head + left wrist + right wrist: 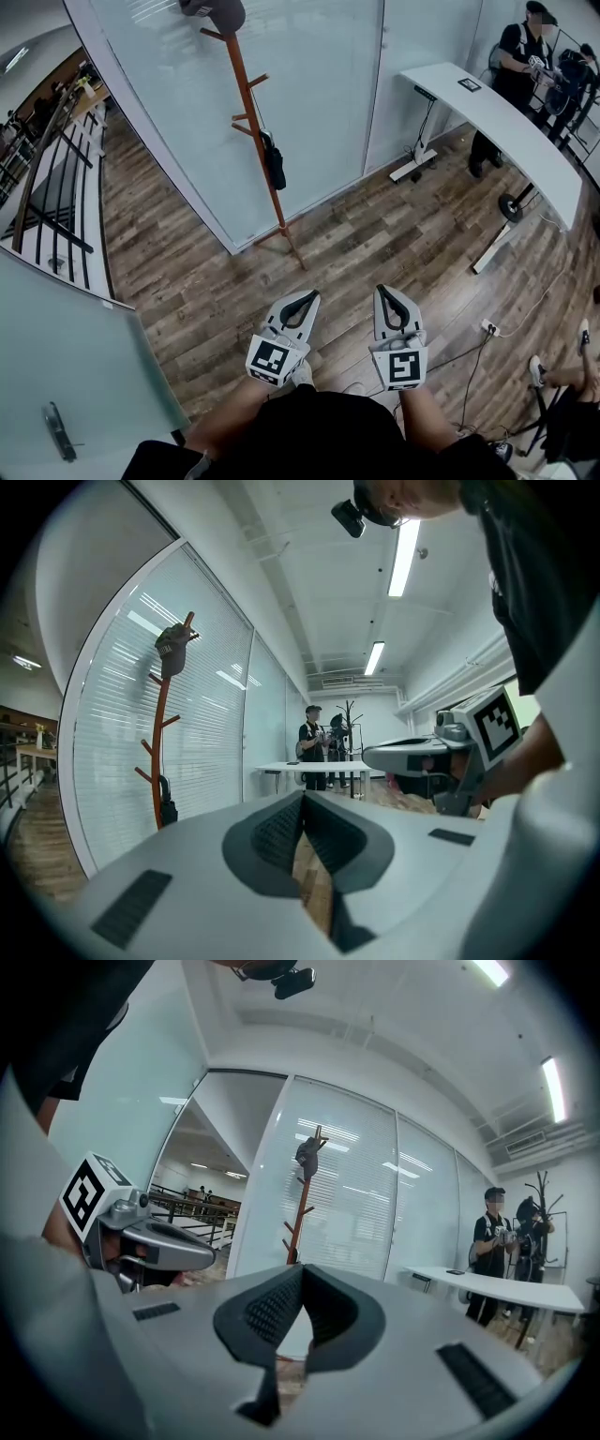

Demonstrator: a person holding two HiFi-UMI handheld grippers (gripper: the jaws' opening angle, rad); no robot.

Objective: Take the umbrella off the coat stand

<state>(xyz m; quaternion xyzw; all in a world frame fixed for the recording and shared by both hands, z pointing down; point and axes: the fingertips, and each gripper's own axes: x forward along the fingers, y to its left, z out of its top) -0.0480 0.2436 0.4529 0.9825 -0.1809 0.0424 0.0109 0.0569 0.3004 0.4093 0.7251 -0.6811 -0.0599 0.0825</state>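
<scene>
Head view, read from the left: a dark railing (56,187) runs along the far left, a glass door (84,375) stands near left, and a glass wall (187,112) slants away behind it. Against that wall stands the slim wooden coat stand (265,159), with a dark hat (214,11) on its top. The umbrella (275,164) is black and folded. It hangs by what looks like a strap from a peg about halfway down, close against the pole. Nearer the person, well apart from the stand, the left gripper (309,298) and the right gripper (384,292) are held side by side, pointing level toward it. Each gripper's own view shows its jaws closed tip to tip with nothing between them. To the right a long white table (506,131) runs toward the far right, where a person (516,66) stands, and a cable (525,309) trails over the wood floor (394,225) near right. The reach has not begun, so the risks lie ahead. Both sets of jaws must open before they meet the umbrella, or they will only knock it and set it swinging. The pegs slope upward, so a straight pull outward would likely snag the strap and drag the light stand over, or tip it against the glass. A lift up the peg before drawing away looks safer. A jolt to the pole could also shake the hat loose. The folded fabric may also squash and slip in a narrow grip.
</scene>
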